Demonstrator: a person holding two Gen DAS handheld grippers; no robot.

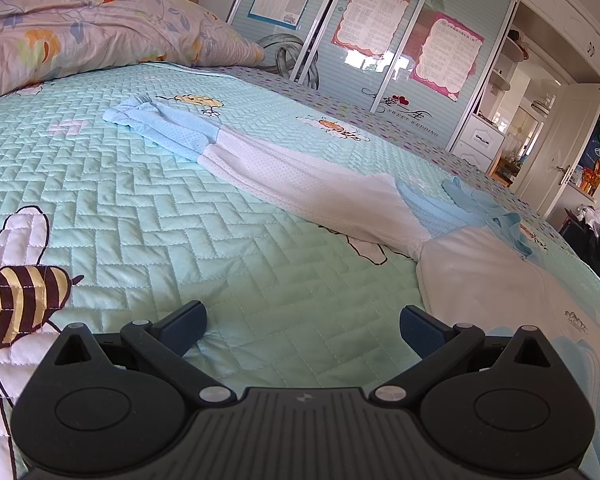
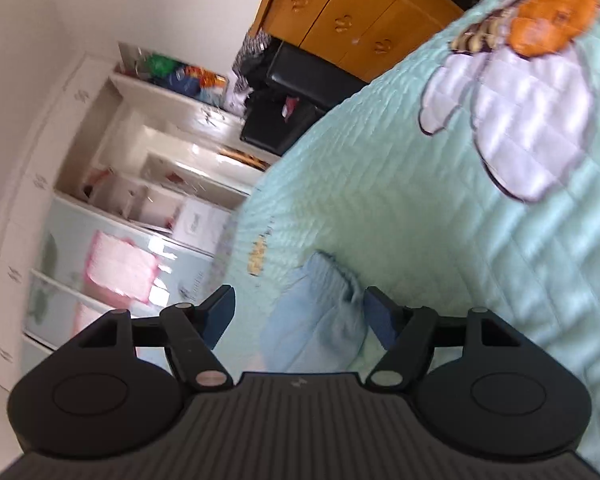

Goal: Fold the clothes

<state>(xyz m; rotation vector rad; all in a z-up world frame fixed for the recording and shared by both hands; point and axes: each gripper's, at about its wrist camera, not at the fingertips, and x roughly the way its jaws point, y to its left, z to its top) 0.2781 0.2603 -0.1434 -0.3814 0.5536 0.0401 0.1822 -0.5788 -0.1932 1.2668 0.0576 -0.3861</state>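
Folding is only beginning: I am holding my left gripper [image 1: 302, 332] spread, empty, over the quilt [image 1: 228, 216] beside the white-and-blue garment [image 1: 340, 196] lying flat; my right gripper [image 2: 299, 318], also spread, is straddling its blue cuff [image 2: 316, 320], needing to close next.

Mint quilted bee-print bedspread [image 1: 228, 216], floral pillow [image 1: 80, 28], sliding-door wardrobe [image 1: 380, 40], wooden cabinet [image 2: 348, 20]

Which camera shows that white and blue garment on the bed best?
The left wrist view: the garment lies spread across the quilt, its long sleeve stretched out, past the open left gripper. The right wrist view is blurred, showing only light blue cloth between the open right gripper fingers.
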